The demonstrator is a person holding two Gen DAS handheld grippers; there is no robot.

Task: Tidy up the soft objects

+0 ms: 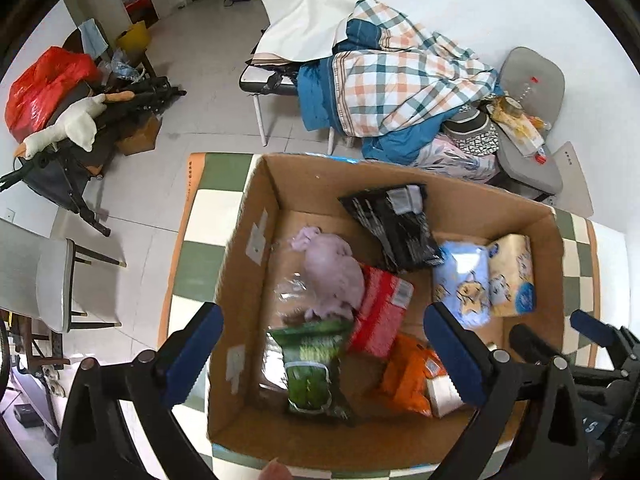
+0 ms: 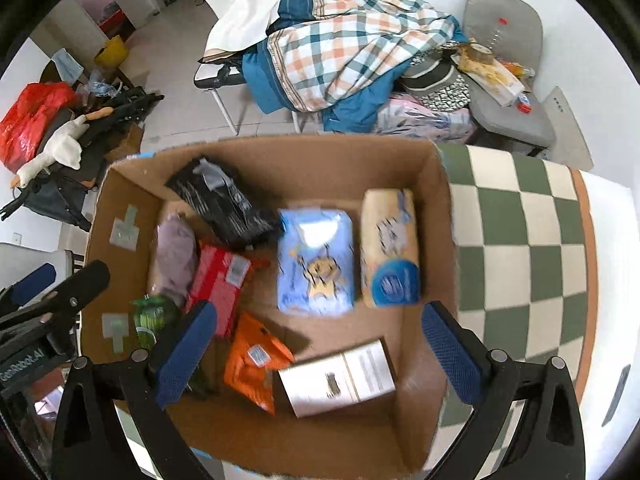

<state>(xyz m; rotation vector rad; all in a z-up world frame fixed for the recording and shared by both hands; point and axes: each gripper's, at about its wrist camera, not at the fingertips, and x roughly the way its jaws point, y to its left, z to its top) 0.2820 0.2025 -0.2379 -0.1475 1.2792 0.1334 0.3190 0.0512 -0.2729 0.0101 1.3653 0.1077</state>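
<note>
Left wrist view: left tongs [image 1: 324, 354] point steeply down over the cardboard box [image 1: 256, 200], jaws spread full wide, nothing between the pads. Box sits on a green-and-white checked tabletop [image 1: 188, 256]. Under the tongs, at 6 o'clock in the box, lies a green packet [image 1: 310, 364]; purple soft cloth [image 1: 332, 276] at 9 o'clock; red packet [image 1: 380, 312] just beside it, touching. Black pouch [image 1: 394, 228] at 12 o'clock, leaning on the far wall. Blue pack [image 1: 464, 282] and cream pack [image 1: 512, 276] side by side at 3 o'clock. Orange packet [image 1: 412, 376] at 5 o'clock. Right tongs [image 1: 560, 336] show at the frame's right edge.

Right wrist view: right tongs [image 2: 320, 350] also aim down into the box, jaws wide apart, empty. White carton [image 2: 340, 380] lies right below them, orange packet touching it at its 9 o'clock. Blue pack and cream pack upright-ish at 12 to 1 o'clock.

Step, as I judge it: a drop into the box looks done, both tongs free above the contents. No loose soft items show on the tabletop here. Next move calls for lifting clear of the box walls and locating another soft item, or else straightening the tumbled packets.
</note>
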